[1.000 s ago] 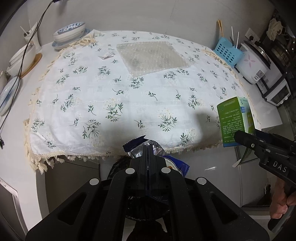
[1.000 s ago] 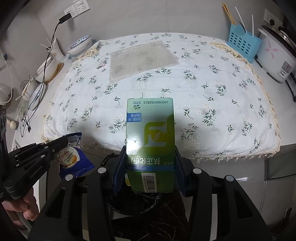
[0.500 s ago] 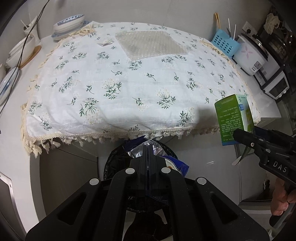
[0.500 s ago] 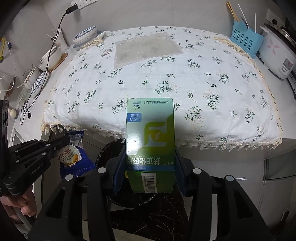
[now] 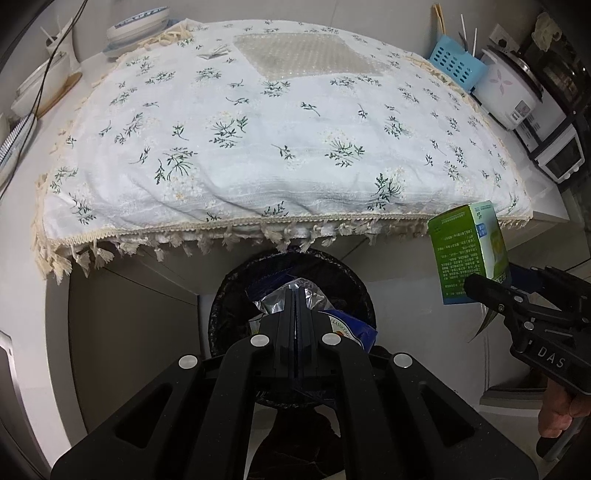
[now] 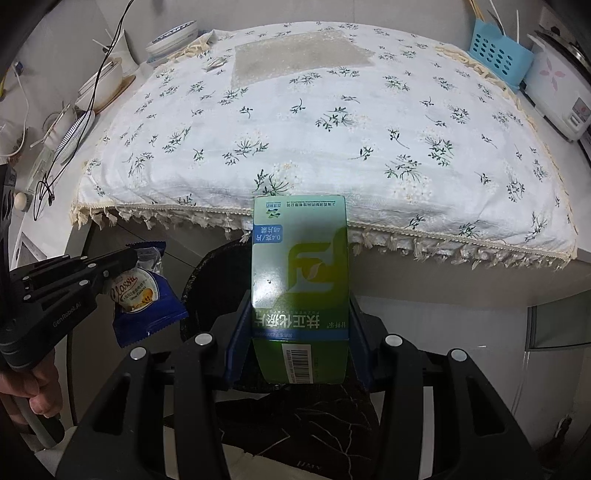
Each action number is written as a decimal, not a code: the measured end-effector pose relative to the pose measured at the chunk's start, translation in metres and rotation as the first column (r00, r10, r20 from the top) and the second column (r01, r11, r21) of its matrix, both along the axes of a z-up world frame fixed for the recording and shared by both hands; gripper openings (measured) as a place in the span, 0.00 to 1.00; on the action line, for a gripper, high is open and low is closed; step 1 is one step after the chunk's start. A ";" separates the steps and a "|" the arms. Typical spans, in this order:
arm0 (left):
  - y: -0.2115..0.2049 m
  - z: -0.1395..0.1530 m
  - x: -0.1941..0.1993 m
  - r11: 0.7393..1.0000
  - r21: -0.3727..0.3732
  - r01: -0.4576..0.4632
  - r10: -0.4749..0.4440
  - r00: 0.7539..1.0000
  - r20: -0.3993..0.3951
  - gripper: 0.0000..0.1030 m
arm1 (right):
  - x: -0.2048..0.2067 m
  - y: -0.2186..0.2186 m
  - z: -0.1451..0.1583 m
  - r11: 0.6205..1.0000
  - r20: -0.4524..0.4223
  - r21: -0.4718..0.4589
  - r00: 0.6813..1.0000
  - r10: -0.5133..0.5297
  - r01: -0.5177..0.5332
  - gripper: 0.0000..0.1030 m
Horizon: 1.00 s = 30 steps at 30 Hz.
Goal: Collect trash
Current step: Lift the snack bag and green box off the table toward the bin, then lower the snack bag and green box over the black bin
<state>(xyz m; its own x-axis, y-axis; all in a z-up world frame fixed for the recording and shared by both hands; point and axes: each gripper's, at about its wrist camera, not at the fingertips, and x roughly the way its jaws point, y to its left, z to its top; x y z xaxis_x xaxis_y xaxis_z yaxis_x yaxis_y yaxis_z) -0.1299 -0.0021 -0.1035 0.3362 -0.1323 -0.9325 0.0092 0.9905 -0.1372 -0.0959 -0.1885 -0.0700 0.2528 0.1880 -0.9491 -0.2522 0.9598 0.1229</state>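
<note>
My left gripper (image 5: 295, 295) is shut on a blue snack wrapper (image 5: 347, 326) with a silver torn end, held over the black bin (image 5: 229, 295) below the table edge. The wrapper also shows in the right wrist view (image 6: 144, 295), in the left gripper (image 6: 127, 256). My right gripper (image 6: 299, 306) is shut on a green carton (image 6: 300, 266), held upright above the bin (image 6: 207, 269). The carton also shows at the right of the left wrist view (image 5: 467, 251). A bubble-wrap sheet (image 5: 306, 55) and a small crumpled paper (image 5: 214, 53) lie at the far side of the table.
The table carries a white floral cloth (image 5: 277, 140) with a fringed edge. Bowls (image 5: 138, 26) and a cable stand at the far left. A blue basket (image 5: 456, 68), a rice cooker (image 5: 511, 90) and a small oven (image 5: 561, 155) stand at the right.
Both grippers have pulled back and down from the table edge with their loads. The bin has come into full view below them.
</note>
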 end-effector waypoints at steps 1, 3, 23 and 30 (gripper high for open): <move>0.001 -0.003 -0.001 1.000 0.000 -0.002 0.002 1.000 -0.002 0.00 | -0.001 0.000 -0.004 1.000 -0.005 0.001 1.000 0.002 -0.002 0.43; 0.002 -0.009 -0.003 1.000 -0.001 -0.006 0.006 1.000 -0.008 0.00 | -0.003 0.002 -0.011 1.000 -0.017 -0.009 1.000 0.005 -0.005 0.43; -0.003 -0.077 -0.007 1.000 0.014 -0.006 0.007 0.999 -0.037 0.00 | -0.005 0.007 -0.092 1.000 -0.113 -0.012 0.994 0.016 -0.018 0.43; -0.016 -0.103 0.000 1.000 0.026 0.015 -0.014 0.998 -0.063 0.00 | -0.006 0.002 -0.106 1.000 -0.139 -0.017 0.990 0.005 -0.007 0.43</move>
